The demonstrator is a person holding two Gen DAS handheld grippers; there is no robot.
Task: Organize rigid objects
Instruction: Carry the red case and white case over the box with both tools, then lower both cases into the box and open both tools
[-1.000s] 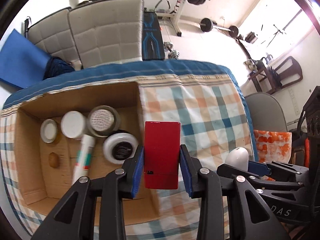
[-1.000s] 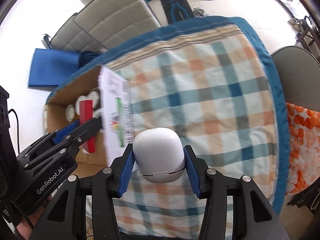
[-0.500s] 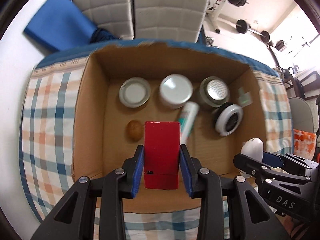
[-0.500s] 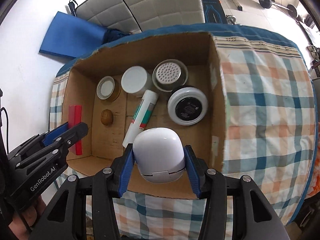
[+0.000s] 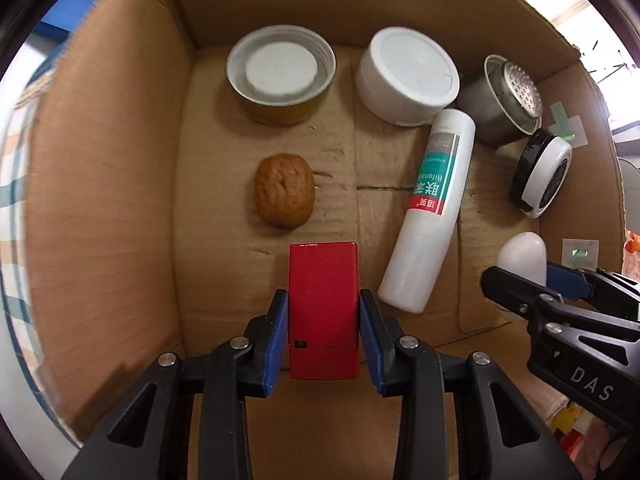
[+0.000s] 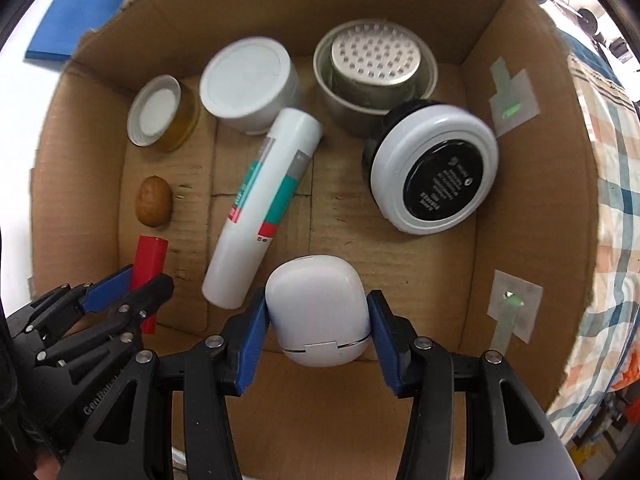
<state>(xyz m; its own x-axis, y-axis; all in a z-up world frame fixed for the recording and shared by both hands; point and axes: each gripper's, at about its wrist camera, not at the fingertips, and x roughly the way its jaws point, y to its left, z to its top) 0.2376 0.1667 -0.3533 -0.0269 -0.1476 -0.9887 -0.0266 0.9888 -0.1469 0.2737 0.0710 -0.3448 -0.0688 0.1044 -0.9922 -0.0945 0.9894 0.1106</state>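
My left gripper is shut on a red rectangular box and holds it inside the cardboard box, near its front left, just in front of a walnut. My right gripper is shut on a white rounded case and holds it inside the same box, near the front middle. The red box and left gripper show at the lower left of the right wrist view. The white case shows at the right of the left wrist view.
In the box lie a white tube, a yellow jar with a white lid, a white tub, a metal cup with a perforated lid and a black-and-white round jar. A plaid cloth lies to the right.
Both grippers have moved down into the cardboard box with their objects still held. The box contents now look much closer and larger.
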